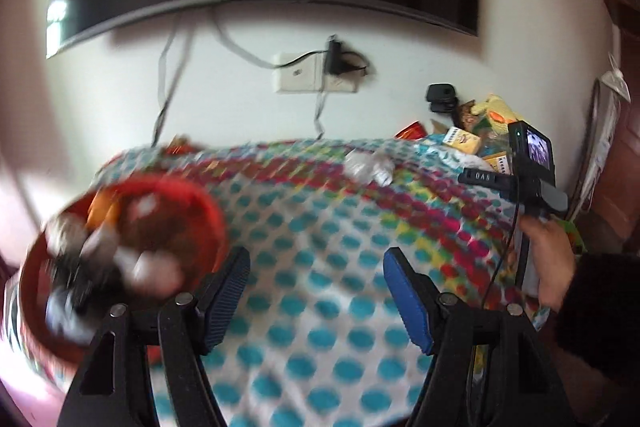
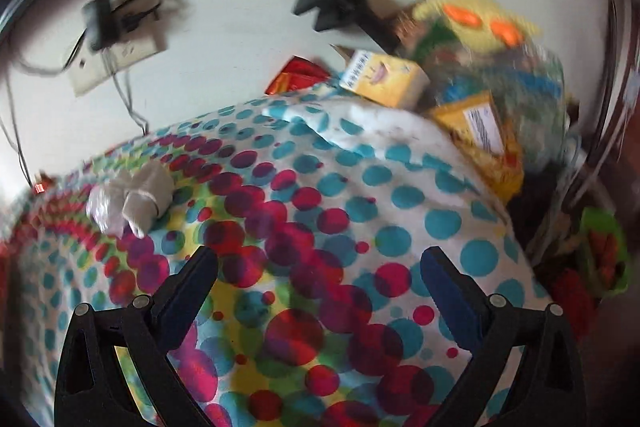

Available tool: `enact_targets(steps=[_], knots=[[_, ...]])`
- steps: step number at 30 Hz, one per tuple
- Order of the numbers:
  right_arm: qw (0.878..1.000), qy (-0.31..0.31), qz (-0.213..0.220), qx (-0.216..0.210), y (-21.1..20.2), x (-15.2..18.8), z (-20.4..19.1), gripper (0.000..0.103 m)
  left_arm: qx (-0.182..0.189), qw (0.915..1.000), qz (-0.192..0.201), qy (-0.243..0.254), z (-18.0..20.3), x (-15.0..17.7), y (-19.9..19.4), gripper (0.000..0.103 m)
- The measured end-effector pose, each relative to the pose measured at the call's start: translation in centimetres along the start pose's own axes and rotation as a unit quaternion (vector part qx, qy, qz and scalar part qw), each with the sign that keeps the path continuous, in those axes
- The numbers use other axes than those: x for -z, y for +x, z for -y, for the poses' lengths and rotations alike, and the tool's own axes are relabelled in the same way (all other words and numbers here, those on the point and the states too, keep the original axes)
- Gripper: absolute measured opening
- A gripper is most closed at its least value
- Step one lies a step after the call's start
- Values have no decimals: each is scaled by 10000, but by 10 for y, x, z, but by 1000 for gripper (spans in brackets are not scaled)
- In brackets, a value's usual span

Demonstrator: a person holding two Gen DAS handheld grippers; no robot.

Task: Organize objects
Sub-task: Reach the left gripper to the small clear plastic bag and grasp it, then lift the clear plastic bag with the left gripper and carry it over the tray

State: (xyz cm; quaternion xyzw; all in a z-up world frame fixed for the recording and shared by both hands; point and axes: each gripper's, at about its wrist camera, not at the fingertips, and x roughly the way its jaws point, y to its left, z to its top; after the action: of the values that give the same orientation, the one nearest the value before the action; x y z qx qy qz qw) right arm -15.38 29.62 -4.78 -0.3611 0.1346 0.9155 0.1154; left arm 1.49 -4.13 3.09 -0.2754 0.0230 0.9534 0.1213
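right gripper (image 2: 320,269) gaping, crumpled wrapper (image 2: 130,197) well off left

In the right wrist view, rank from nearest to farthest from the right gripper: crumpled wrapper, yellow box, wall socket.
From the right gripper:
1. Crumpled wrapper, left, on the spotted cloth.
2. Yellow box, upper right, at the pile's edge.
3. Wall socket, upper left, on the wall.

We see the left gripper (image 1: 316,291): black angular arms, round silver pivot screws, ribbed blue pads on the fingers (image 1: 408,303). The right gripper (image 2: 320,283) matches. At right, our hand (image 1: 550,259) wears a black sleeve (image 1: 600,307).
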Motion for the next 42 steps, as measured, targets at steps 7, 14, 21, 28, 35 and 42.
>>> enact_targets(steps=[7,14,21,28,35,42], knots=[[9984,529,58,-179,-3,2,20,101,28,9987,-222,460,51,-67,108,71],[9969,715,-165,-295,7,5,28,101,-401,9941,-908,438,65,-91,228,71],[9961,684,-261,-497,11,6,26,101,-590,9858,-1476,541,68,-96,305,71],[9952,708,-236,-640,10,6,27,101,-612,9828,-1711,333,64,-89,325,24],[9952,655,-227,-688,9,6,23,101,-865,9840,-1479,481,85,-95,298,23],[9953,626,-303,-678,12,6,22,101,-999,9862,-1156,633,96,-109,251,23]])
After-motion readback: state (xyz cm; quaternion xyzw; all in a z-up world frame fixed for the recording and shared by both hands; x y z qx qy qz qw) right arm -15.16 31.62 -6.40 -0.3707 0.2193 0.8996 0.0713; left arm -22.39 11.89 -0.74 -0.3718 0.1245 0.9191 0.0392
